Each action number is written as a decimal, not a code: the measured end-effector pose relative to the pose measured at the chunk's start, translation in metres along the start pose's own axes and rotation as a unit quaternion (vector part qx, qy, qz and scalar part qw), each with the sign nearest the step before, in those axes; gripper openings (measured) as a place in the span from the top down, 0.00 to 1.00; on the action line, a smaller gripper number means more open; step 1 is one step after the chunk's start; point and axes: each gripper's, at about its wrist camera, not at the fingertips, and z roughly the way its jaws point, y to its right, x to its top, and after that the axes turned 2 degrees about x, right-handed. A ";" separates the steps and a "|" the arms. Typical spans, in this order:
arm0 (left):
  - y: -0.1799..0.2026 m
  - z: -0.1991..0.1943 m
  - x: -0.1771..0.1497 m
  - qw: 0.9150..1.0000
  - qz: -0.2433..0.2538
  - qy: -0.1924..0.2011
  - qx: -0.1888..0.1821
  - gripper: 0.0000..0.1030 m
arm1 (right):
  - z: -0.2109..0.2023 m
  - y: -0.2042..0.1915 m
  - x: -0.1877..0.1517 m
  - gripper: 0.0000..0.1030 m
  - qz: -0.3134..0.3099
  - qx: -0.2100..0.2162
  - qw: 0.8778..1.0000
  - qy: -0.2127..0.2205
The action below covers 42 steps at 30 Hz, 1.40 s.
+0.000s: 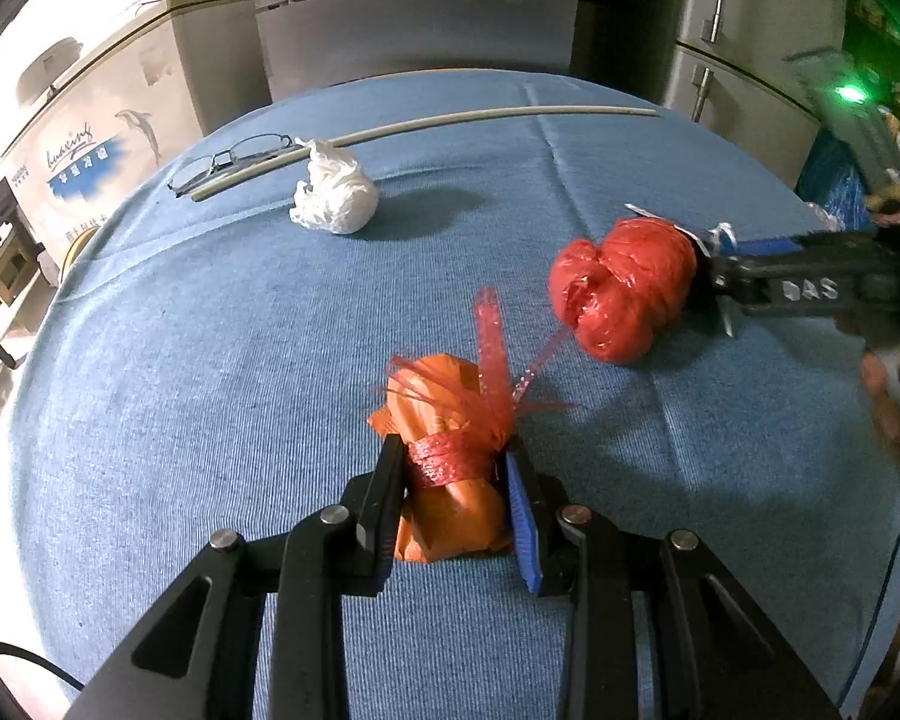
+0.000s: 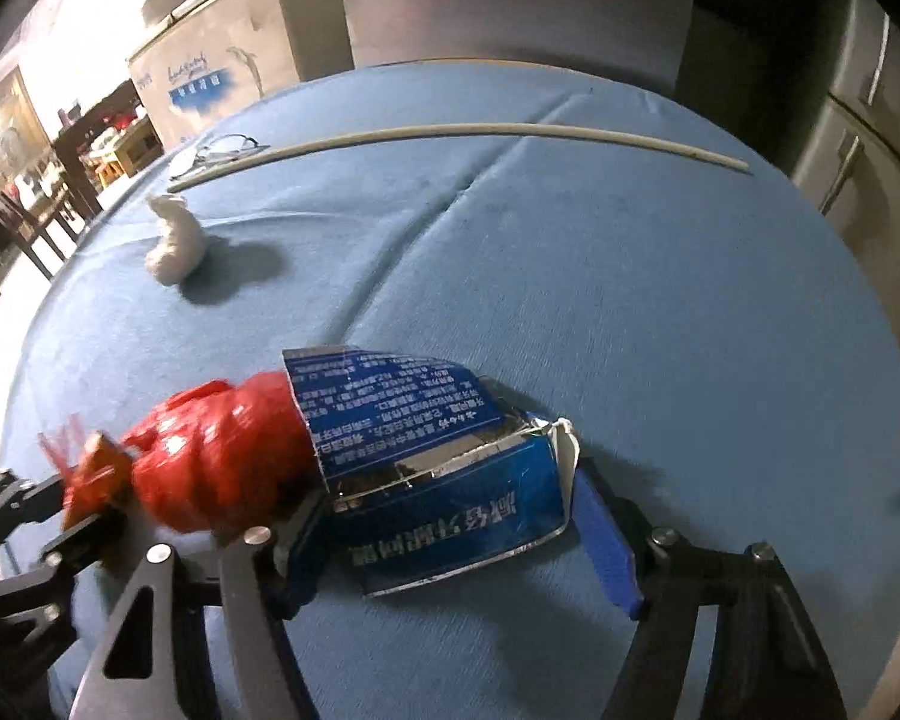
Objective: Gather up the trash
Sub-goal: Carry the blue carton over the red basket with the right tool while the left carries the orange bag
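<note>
Left tongs (image 1: 453, 495): clamped on the orange bundle (image 1: 450, 462), low centre of my left view, pads at its tied waist.
Right tongs (image 2: 450, 516): spread wide around the torn blue carton (image 2: 444, 480); pads seem not to press it.
Red bag (image 1: 624, 288): right of centre, touching the carton.
White wad (image 1: 333, 192): upper left, well apart.
Handling: I judge all of it light, soft, crushable; the bags are slippery, so grip knots or bunched middles.
Surface: blue cloth (image 2: 630, 300), creased.
Room: cabinets behind, dim.

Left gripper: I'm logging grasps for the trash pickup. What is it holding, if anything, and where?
The left gripper is shut on the orange bag bundle, pinched at its red-tied waist.
</note>
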 end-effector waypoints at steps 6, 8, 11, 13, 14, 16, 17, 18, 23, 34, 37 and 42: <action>0.000 0.000 0.004 1.000 -0.004 -0.012 0.002 0.68 | -0.038 -0.002 -0.037 0.27 0.042 -0.001 0.998 0.040; 0.001 0.000 0.006 1.000 -0.007 -0.020 0.006 0.68 | -0.050 0.000 -0.049 0.27 0.059 -0.001 0.997 0.049; 0.005 -0.004 0.003 1.000 -0.009 -0.025 0.009 0.68 | -0.074 -0.003 -0.074 0.27 0.085 -0.003 0.994 0.063; 0.009 -0.008 0.000 1.000 -0.005 -0.028 0.012 0.68 | -0.084 -0.004 -0.089 0.27 0.100 -0.004 0.993 0.067; 0.011 -0.010 -0.002 0.999 -0.003 -0.030 0.013 0.68 | -0.093 -0.004 -0.098 0.27 0.110 -0.004 0.992 0.068; 0.017 -0.014 -0.005 0.999 0.003 -0.030 0.013 0.69 | -0.103 -0.001 -0.117 0.27 0.132 -0.003 0.989 0.071; 0.020 -0.016 -0.006 0.999 0.006 -0.030 0.012 0.69 | -0.107 0.000 -0.123 0.27 0.139 -0.004 0.988 0.072; 0.023 -0.019 -0.007 0.999 0.009 -0.030 0.011 0.69 | -0.112 0.001 -0.128 0.27 0.146 -0.005 0.987 0.074; 0.041 -0.033 -0.007 1.000 0.022 -0.021 0.005 0.69 | -0.133 0.012 -0.151 0.27 0.181 -0.007 0.979 0.090; 0.079 -0.062 -0.004 0.998 0.057 0.002 -0.012 0.69 | -0.178 0.035 -0.187 0.27 0.232 -0.022 0.964 0.132; 0.090 -0.068 -0.003 0.998 0.068 0.007 -0.017 0.69 | -0.190 0.042 -0.196 0.27 0.244 -0.028 0.959 0.144; 0.109 -0.074 -0.004 0.996 0.089 0.012 -0.030 0.69 | -0.211 0.060 -0.220 0.27 0.271 -0.046 0.948 0.158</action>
